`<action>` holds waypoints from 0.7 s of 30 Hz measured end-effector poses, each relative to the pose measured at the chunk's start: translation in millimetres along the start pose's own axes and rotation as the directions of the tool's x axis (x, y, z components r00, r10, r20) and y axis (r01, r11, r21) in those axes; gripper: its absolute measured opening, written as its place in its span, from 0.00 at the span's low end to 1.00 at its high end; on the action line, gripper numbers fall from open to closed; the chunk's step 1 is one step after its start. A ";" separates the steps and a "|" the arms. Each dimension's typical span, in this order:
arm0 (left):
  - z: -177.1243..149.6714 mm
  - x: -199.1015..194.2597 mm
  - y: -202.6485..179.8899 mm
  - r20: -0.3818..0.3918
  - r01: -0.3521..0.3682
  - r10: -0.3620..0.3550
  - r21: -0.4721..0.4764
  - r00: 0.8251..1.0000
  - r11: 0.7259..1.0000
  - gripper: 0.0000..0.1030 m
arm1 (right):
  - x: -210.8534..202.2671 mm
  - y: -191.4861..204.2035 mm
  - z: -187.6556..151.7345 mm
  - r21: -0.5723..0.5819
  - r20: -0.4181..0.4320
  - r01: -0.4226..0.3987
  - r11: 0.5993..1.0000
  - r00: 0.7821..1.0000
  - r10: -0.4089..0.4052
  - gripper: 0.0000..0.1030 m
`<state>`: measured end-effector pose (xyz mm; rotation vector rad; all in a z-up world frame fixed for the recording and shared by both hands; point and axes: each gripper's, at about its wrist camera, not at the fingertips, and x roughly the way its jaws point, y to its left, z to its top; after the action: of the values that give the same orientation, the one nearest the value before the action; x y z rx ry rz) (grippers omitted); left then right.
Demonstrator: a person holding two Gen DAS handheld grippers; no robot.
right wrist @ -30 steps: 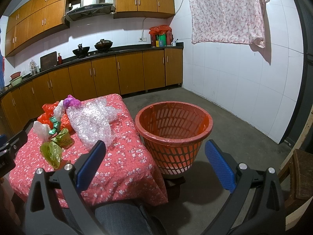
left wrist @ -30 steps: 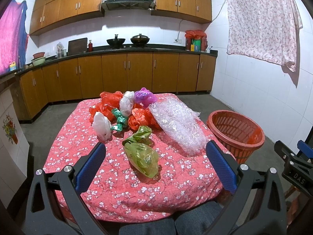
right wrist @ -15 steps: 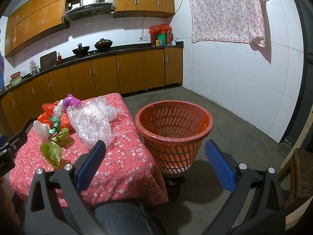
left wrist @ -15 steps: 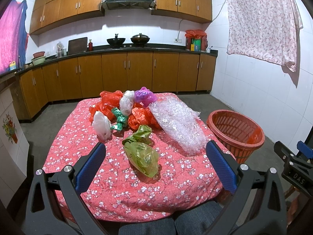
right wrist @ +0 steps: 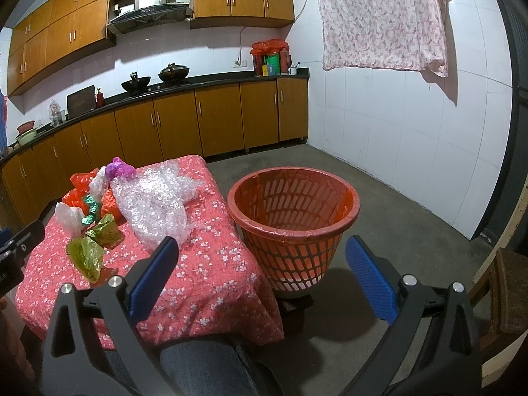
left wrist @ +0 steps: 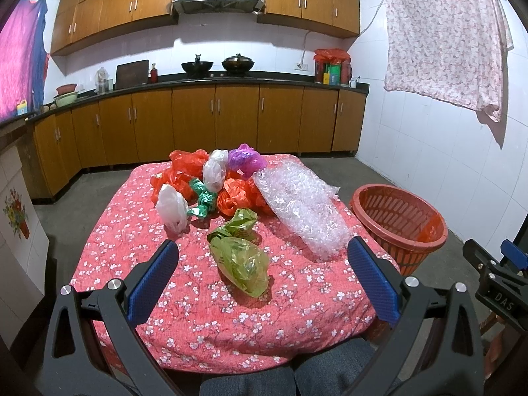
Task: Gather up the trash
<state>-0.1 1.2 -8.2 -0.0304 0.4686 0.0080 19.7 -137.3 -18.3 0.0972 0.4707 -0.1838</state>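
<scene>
Crumpled plastic bags lie on a table with a red flowered cloth (left wrist: 231,307). Nearest is a green bag (left wrist: 242,259); behind it are a white bag (left wrist: 171,209), red bags (left wrist: 236,198), a purple bag (left wrist: 246,160) and a sheet of bubble wrap (left wrist: 303,209). An orange slatted basket (right wrist: 292,221) stands on the floor at the table's right. My left gripper (left wrist: 264,277) is open, held before the green bag with nothing between its fingers. My right gripper (right wrist: 262,274) is open too, hanging in front of the basket and the table's right edge.
Wooden cabinets (left wrist: 214,122) with a dark counter run along the back and left walls. A flowered cloth (left wrist: 445,39) hangs on the right tiled wall. A wooden chair (right wrist: 501,293) sits at the far right. A person's knees (left wrist: 293,376) show below the table edge.
</scene>
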 end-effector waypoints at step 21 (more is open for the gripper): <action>-10.3 36.9 55.2 -0.132 -0.129 0.114 -0.113 0.985 0.985 0.98 | 56.7 27.3 13.4 -0.007 -0.024 -0.082 0.997 0.996 0.082 0.96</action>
<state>27.4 56.0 -35.6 -0.1219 0.5945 0.1556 80.7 -121.0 -31.1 0.1111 0.4904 -0.1002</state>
